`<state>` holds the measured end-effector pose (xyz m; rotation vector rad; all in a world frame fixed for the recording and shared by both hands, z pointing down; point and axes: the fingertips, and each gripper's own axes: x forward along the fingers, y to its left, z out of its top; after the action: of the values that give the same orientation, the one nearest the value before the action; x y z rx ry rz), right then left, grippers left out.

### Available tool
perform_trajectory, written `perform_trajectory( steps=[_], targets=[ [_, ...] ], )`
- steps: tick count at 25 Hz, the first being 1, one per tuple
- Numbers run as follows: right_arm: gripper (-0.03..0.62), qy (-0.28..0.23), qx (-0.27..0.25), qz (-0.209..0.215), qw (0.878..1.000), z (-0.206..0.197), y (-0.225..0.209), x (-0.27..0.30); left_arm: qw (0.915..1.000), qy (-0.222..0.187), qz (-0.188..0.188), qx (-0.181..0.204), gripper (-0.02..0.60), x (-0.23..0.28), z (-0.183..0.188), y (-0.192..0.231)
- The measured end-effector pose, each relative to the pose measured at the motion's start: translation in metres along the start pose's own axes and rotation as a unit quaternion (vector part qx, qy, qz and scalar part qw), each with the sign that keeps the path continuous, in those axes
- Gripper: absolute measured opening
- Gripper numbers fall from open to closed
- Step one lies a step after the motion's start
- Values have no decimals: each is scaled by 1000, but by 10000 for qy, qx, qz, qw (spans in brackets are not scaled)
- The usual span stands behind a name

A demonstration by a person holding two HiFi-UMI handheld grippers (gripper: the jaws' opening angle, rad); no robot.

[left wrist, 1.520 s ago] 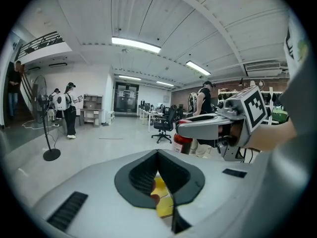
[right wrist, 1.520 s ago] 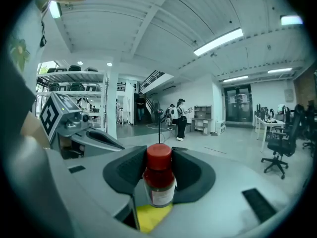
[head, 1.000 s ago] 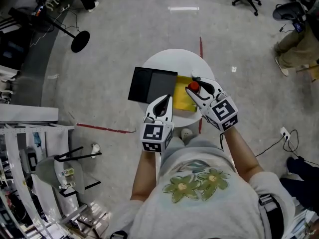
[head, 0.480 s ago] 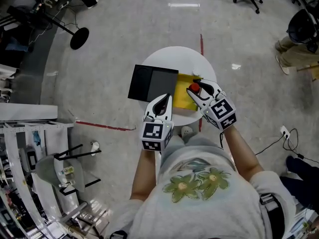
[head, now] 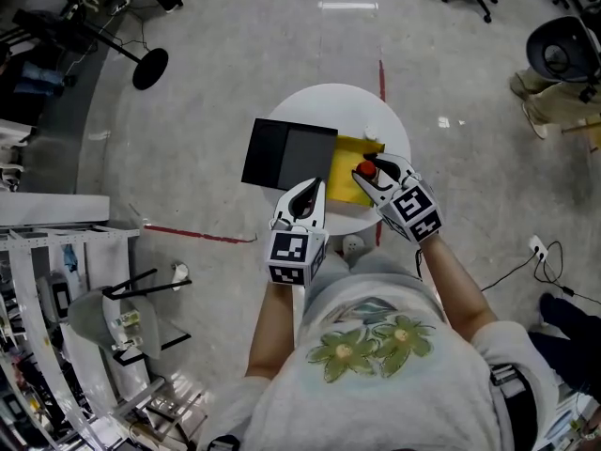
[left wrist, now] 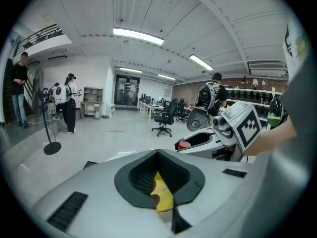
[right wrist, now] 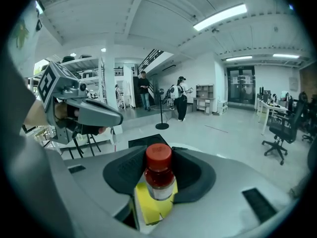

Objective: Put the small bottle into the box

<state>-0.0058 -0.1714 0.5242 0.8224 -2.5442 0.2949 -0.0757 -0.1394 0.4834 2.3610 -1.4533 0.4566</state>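
My right gripper (head: 368, 173) is shut on the small bottle (head: 365, 168), which has a red cap and dark contents. In the right gripper view the bottle (right wrist: 159, 175) stands upright between the black pads (right wrist: 187, 175), just above the yellow box (right wrist: 150, 209). The yellow box (head: 346, 188) lies on the white round table (head: 324, 116), right of a flat black open case (head: 286, 158). My left gripper (head: 306, 194) hovers at the table's near edge, jaws together and empty, with the yellow box (left wrist: 164, 196) showing through its hollow.
The table is small, with bare floor all round it. A red tape line (head: 379, 81) runs past it. Shelving and a stool (head: 122, 327) stand at the left, a fan stand (head: 148, 67) at the back left, and office chairs (head: 562, 53) at the back right.
My right gripper has sunk a little with the bottle, closer over the yellow box. The left gripper has stayed put.
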Motion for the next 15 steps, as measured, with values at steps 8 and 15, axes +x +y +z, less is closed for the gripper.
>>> perform_trajectory(
  steps=[8, 15],
  targets=[
    [163, 201, 8, 57, 9998, -17, 0, 10, 9999, 96, 11, -70, 5, 0, -10, 0],
    [163, 418, 29, 124, 9990, -37, -6, 22, 9998, 163, 48, -55, 5, 7, -16, 3]
  ],
)
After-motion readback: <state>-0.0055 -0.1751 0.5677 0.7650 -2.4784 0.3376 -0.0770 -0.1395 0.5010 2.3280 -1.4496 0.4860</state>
